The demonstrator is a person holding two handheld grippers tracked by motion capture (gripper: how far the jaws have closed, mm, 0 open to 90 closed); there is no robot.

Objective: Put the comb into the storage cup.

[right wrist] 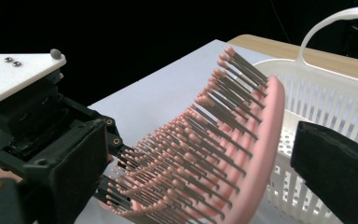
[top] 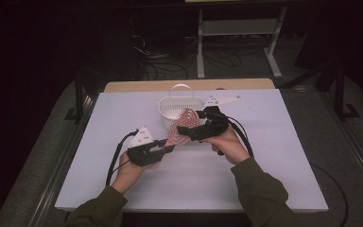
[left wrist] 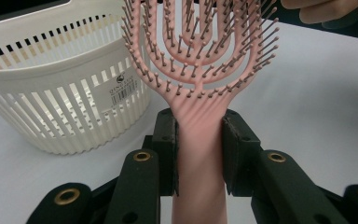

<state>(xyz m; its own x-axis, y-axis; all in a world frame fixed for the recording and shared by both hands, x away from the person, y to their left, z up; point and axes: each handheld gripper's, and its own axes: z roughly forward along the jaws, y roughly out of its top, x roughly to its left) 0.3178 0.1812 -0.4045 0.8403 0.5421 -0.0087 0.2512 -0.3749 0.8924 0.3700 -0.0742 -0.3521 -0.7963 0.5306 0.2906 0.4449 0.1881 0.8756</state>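
A pink vented hairbrush [top: 185, 124] is held above the white table, its handle [left wrist: 200, 154] clamped between the pads of my left gripper [top: 170, 147], which is shut on it. The bristled head [right wrist: 242, 154] points toward the white slatted basket [top: 170, 103] and hangs at its near rim. My right gripper [top: 189, 132] straddles that head with its jaws wide apart. One jaw is by the bristle tips, the other stands off the smooth back with a small gap, so it is open. In the right gripper view, the left gripper's [right wrist: 28, 116] body and grey plate show at the left.
The basket [left wrist: 65, 107] has a loop handle [top: 181, 87] and stands upright at the middle back of the table [top: 264, 179]. A wooden edge [top: 137, 86] runs behind the white board. Beyond it are a dark floor, cables and a white frame [top: 238, 28].
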